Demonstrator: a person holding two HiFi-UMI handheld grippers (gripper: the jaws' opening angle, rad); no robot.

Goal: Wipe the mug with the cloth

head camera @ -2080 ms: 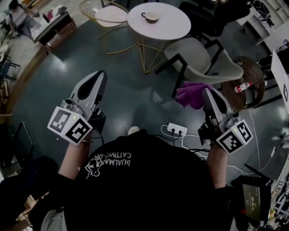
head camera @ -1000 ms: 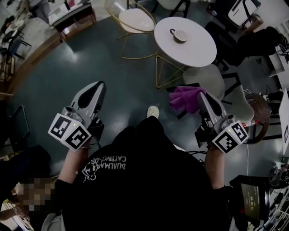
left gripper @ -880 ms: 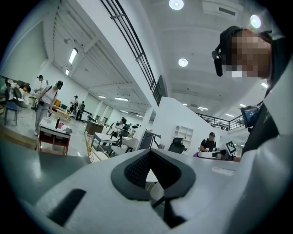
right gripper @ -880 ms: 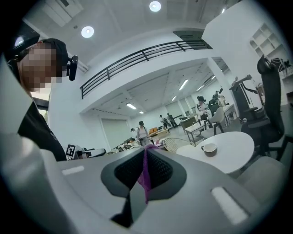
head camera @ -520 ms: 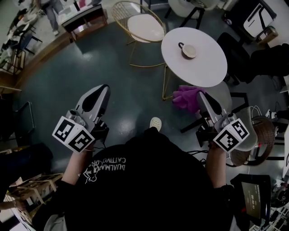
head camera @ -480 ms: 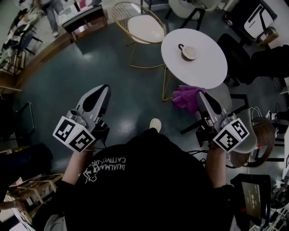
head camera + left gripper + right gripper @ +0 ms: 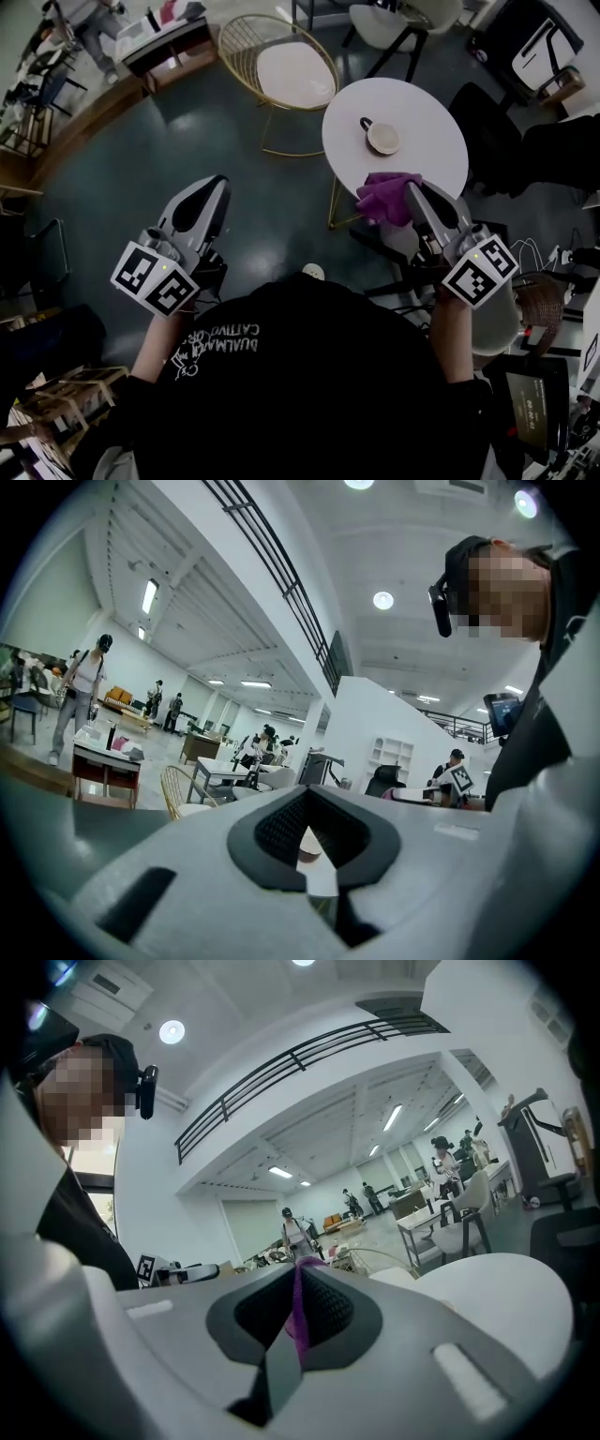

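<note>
Head view, mug: a white mug (image 7: 382, 138) stands upright on the round white table (image 7: 424, 101), handle to its far left, with nothing touching it.
Head view, cloth: a purple cloth (image 7: 382, 197) bunches off the tip of the right gripper (image 7: 411, 187), over the table's near edge and short of the mug.
Left gripper view, jaws: the left gripper (image 7: 306, 808) is clenched on nothing.
Right gripper view, jaws: clamped on a thin fold of cloth (image 7: 295, 1309).
Handling: the mug looks hard, smooth and breakable, and likely to skid, so it is best steadied by the handle. The cloth is soft and limp.
</note>
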